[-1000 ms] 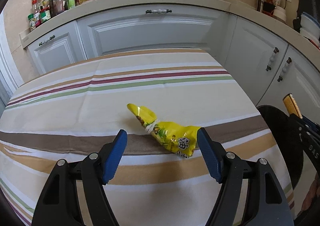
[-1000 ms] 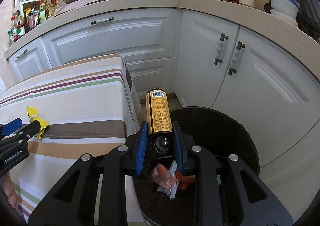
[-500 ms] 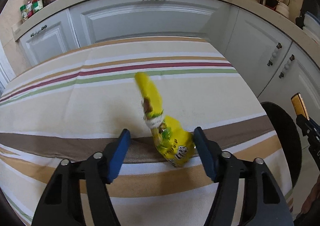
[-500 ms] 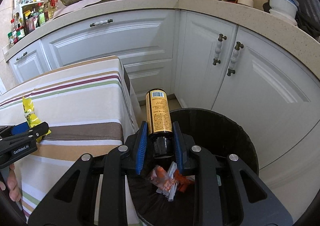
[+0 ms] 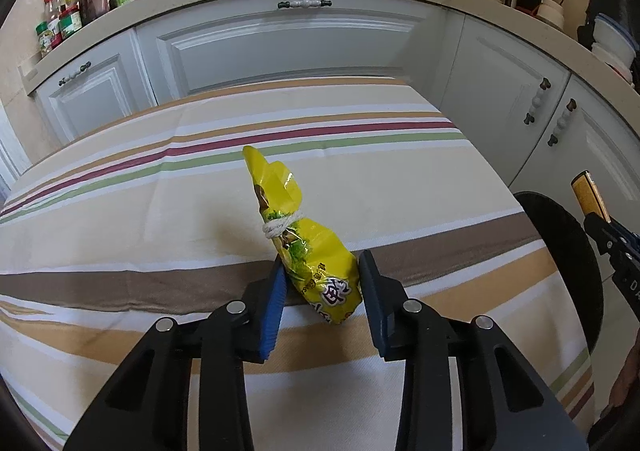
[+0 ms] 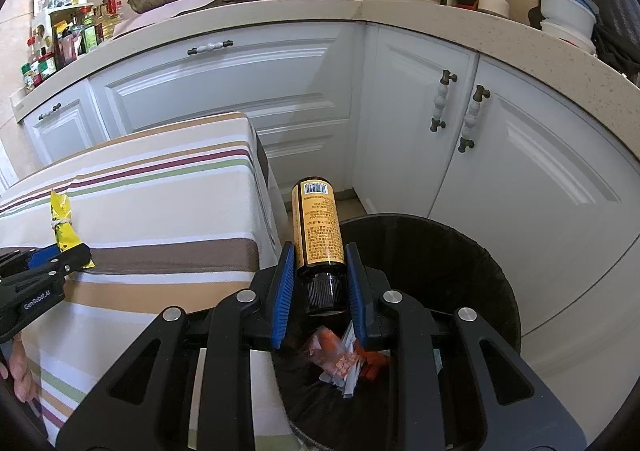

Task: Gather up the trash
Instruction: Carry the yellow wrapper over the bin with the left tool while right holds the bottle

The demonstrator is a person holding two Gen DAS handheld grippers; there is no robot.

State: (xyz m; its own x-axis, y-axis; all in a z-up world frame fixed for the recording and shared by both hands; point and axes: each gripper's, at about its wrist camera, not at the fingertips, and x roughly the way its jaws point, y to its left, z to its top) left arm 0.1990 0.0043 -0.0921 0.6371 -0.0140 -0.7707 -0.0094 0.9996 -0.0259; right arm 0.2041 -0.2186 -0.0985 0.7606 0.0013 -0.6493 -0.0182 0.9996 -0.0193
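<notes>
Already binned: orange and white wrappers (image 6: 344, 365) lie at the bottom of the black bin (image 6: 492, 275); nothing else can be made out in there.
Right gripper (image 6: 320, 283): clamped on the brown bottle (image 6: 318, 227) near its black cap, base pointing away, held over the near rim of the bin. Not yet dropped.
Left gripper (image 5: 322, 293): jaws have just been closing around the lower end of the yellow snack bag (image 5: 308, 251); both blue pads meet its sides, so I read it as gripped.
Snack bag: tied with white string at the neck, standing tilted, top end up, at the brown stripe of the table (image 5: 140, 219).
Table otherwise: no other trash in view on the striped cloth.
Left to do, by my judgement: release bottle into bin, carry bag across to bin, drop it. Task looks near its end.
</notes>
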